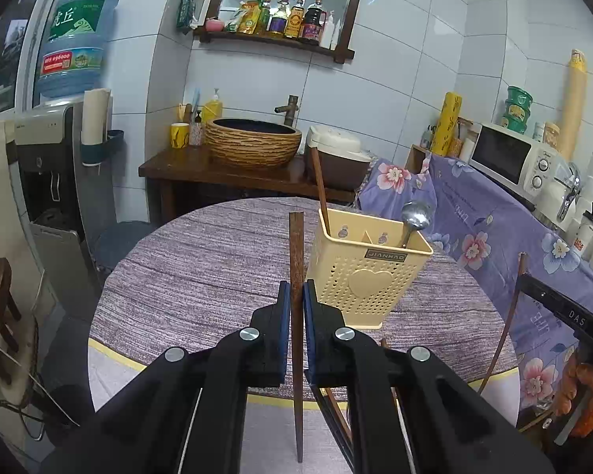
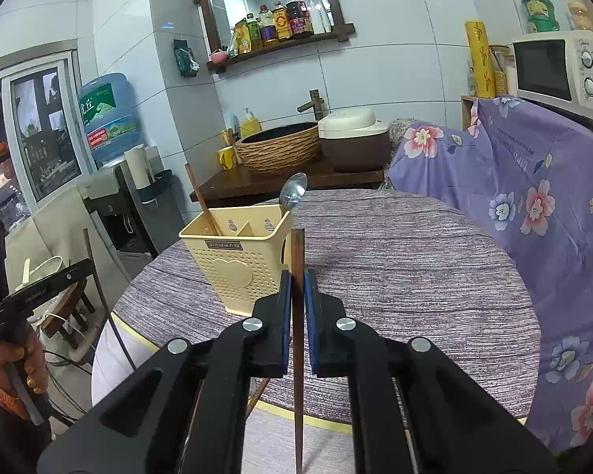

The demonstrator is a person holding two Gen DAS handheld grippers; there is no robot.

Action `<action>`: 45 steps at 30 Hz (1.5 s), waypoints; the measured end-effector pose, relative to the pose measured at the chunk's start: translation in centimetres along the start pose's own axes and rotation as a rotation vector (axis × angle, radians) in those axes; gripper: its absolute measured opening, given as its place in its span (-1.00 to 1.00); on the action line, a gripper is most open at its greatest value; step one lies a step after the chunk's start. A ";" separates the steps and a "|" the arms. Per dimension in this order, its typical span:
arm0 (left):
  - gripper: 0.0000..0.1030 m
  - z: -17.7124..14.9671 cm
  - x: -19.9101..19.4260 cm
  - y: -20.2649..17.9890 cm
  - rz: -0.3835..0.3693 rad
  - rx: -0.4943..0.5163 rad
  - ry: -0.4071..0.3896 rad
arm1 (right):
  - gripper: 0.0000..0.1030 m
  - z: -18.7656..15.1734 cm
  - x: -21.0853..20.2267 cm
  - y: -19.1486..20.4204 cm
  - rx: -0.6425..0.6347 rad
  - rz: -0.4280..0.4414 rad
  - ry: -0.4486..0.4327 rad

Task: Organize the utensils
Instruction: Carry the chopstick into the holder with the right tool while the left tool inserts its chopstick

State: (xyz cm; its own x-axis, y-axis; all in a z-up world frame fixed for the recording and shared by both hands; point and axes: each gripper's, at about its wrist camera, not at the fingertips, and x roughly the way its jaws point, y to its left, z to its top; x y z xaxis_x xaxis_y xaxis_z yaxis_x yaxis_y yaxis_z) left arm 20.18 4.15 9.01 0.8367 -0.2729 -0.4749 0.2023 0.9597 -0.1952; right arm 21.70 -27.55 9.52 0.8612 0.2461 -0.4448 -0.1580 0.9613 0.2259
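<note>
Chopsticks are held, one in each gripper. Left gripper [image 1: 296,296] has its jaws shut tight on a dark wood chopstick [image 1: 296,252]; the stick stands straight up, w/ its top just left of the yellow holder [image 1: 369,272] and its low end hanging down past the worktop [image 1: 201,268] edge. Right gripper [image 2: 295,288] has its jaws pinched on a second chopstick [image 2: 297,252] the same way, upright, its top just right of the holder [image 2: 237,260] in that view.

Holder is a yellow plastic box w/ small holes, a heart shape on the front and a wall inside that splits it in parts. It stands on the round worktop w/ the purple-grey cloth. One brown chopstick [image 1: 320,193] already leans in the holder's left part. A metal spoon [image 1: 414,217] stands in the right part, bowl end up.

Behind the holder, well apart, sits a woven basin [image 1: 255,142] on a dark wood bench, w/ a rice cooker [image 1: 336,154] beside it. To the holder's right is a purple flower cloth [image 1: 494,213], and a white microwave [image 1: 510,156] on top.
</note>
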 end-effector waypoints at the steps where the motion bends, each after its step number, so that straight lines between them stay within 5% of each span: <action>1: -0.84 0.2 0.0 0.0 0.001 0.002 -0.004 | -0.85 0.1 -0.1 -0.1 0.001 0.003 -0.002; 9: -0.85 4.2 -1.3 -0.3 -0.001 0.016 -0.077 | -0.85 4.7 -1.2 0.5 -0.020 0.020 -0.059; 18: -0.85 14.6 -2.3 -1.7 -0.074 -0.034 -0.226 | -0.85 16.5 -2.1 3.7 -0.036 0.062 -0.205; 22: -0.84 17.6 -0.4 -2.9 -0.034 -0.063 -0.270 | -0.85 19.3 -0.4 4.7 -0.013 0.051 -0.247; 28: -0.85 16.2 4.1 -4.1 -0.002 -0.057 -0.242 | -0.85 17.4 4.7 5.2 -0.017 0.025 -0.190; 37: -0.85 10.9 10.4 -2.9 0.003 -0.068 -0.084 | -0.85 11.9 11.4 3.6 0.020 0.005 -0.043; 45: -0.84 8.9 12.5 -2.4 0.017 -0.078 -0.017 | -0.85 10.5 12.5 2.8 0.028 0.001 -0.034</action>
State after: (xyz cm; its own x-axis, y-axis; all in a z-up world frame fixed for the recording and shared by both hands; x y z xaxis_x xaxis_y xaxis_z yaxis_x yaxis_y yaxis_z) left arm 34.67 -1.01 11.14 0.8481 -0.2550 -0.4644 0.1485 0.9558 -0.2536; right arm 37.08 -23.07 13.67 0.8771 0.2426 -0.4146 -0.1462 0.9570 0.2505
